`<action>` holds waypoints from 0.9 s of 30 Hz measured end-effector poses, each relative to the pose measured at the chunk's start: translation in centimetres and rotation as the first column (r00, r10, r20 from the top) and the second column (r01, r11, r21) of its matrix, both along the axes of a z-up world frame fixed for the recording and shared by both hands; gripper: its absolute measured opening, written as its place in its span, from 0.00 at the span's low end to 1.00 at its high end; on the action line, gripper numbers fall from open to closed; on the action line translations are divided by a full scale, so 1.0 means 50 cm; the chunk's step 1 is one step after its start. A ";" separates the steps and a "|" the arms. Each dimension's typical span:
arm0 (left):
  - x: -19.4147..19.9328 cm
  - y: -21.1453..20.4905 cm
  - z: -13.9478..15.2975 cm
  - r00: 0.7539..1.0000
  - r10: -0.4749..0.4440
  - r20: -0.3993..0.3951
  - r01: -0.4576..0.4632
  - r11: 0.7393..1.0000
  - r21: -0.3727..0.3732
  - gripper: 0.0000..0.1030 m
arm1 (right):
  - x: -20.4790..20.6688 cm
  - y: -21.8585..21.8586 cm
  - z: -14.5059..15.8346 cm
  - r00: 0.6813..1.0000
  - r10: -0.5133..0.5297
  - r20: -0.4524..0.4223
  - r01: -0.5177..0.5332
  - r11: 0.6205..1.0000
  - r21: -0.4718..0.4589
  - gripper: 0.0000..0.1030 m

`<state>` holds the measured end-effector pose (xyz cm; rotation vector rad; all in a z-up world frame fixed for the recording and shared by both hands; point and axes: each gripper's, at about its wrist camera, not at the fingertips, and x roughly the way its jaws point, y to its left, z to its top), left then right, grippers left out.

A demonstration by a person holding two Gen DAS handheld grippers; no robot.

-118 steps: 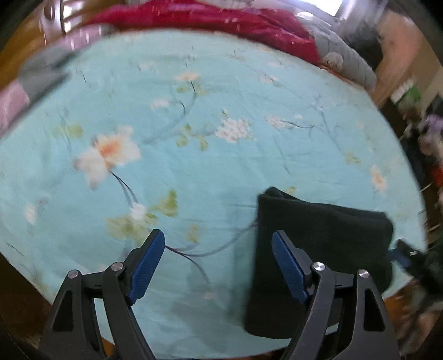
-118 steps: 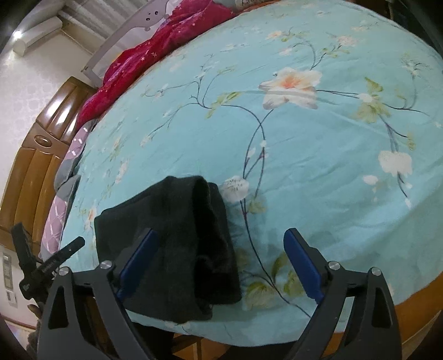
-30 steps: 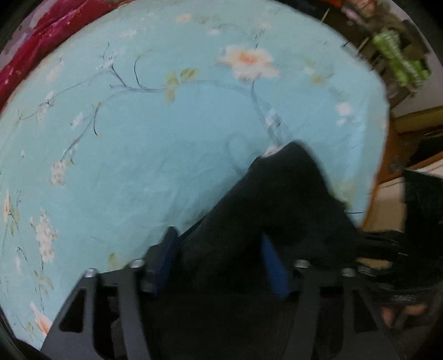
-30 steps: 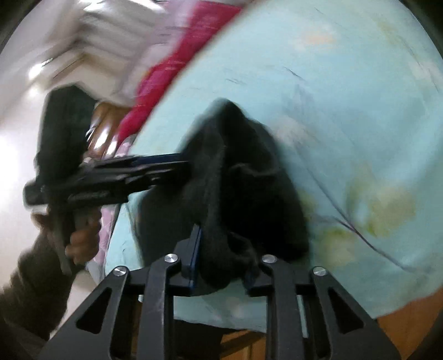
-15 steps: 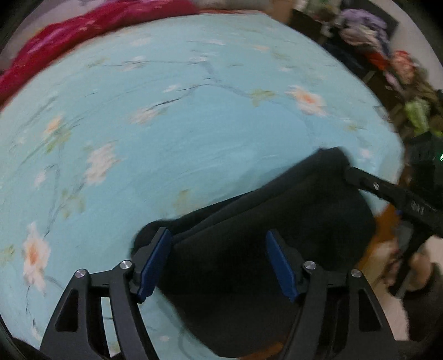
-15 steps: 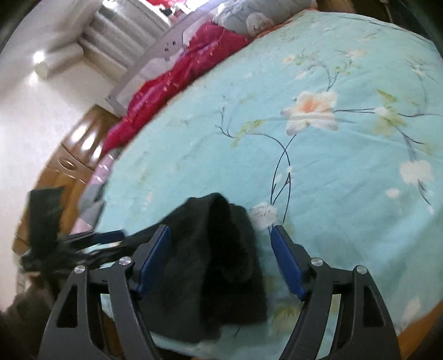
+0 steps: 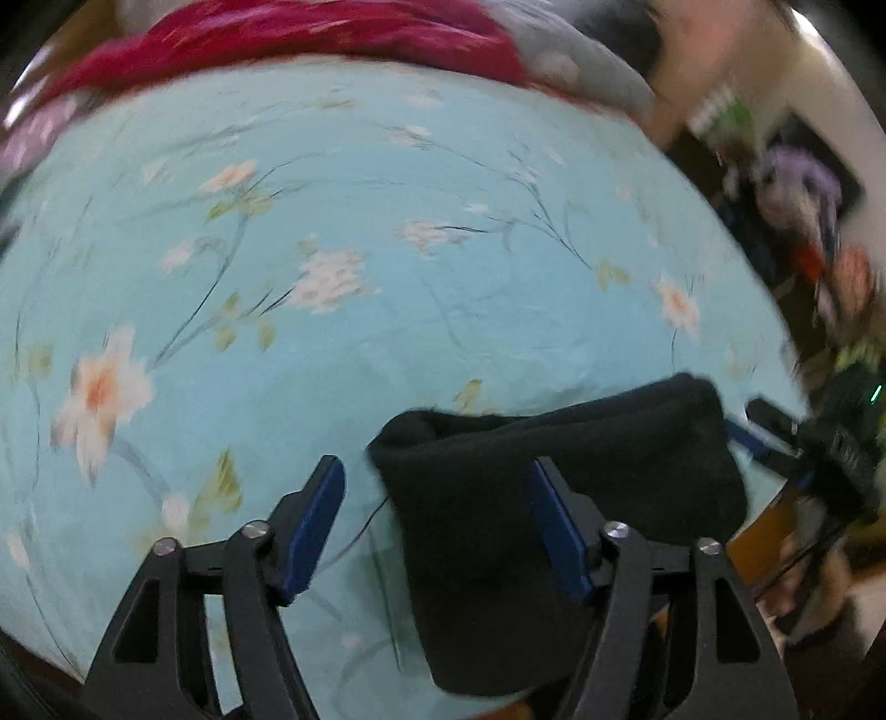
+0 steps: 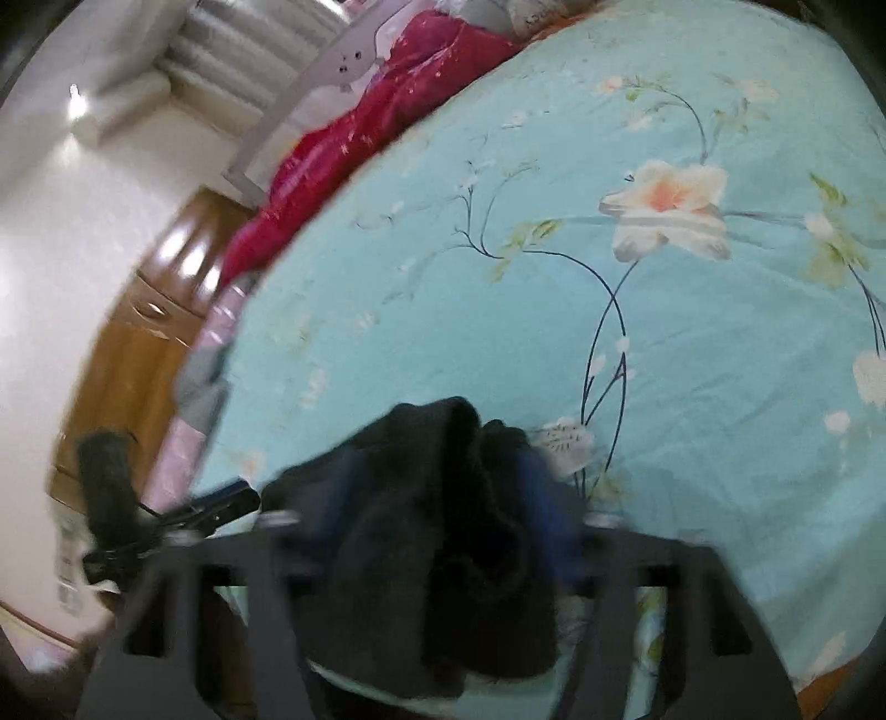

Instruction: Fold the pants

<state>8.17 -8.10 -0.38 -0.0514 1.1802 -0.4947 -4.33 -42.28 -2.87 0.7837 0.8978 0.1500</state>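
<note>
Red blanket beyond folded pants

**Black frames, blue pads on both grippers**

The left gripper was all matte black plastic, two angular arms with triangular cut-outs, each carrying a flat blue pad on its inner face. Round silver screws sat at the pivots, two a side. The right gripper showed the same black frame and blue pads, but badly blurred.
</note>
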 end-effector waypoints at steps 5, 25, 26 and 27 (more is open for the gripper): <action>-0.016 0.027 -0.100 0.975 0.030 -0.218 -0.059 0.990 -0.130 0.77 | 0.031 0.022 -0.030 0.994 0.101 -0.048 -0.101 0.995 -0.004 0.85; -0.031 -0.051 -0.165 0.975 0.027 -0.219 -0.057 0.989 -0.136 0.88 | 0.086 0.109 -0.096 0.929 0.325 -0.175 -0.348 0.930 -0.119 1.00; -0.036 -0.051 -0.159 0.977 0.006 -0.212 -0.043 0.985 -0.169 0.66 | 0.087 0.117 -0.091 0.931 0.309 -0.193 -0.337 0.932 -0.136 0.98; -0.040 -0.050 -0.153 0.975 -0.010 -0.220 -0.035 0.979 -0.199 0.61 | 0.084 0.131 -0.080 0.932 0.304 -0.199 -0.337 0.928 -0.157 0.89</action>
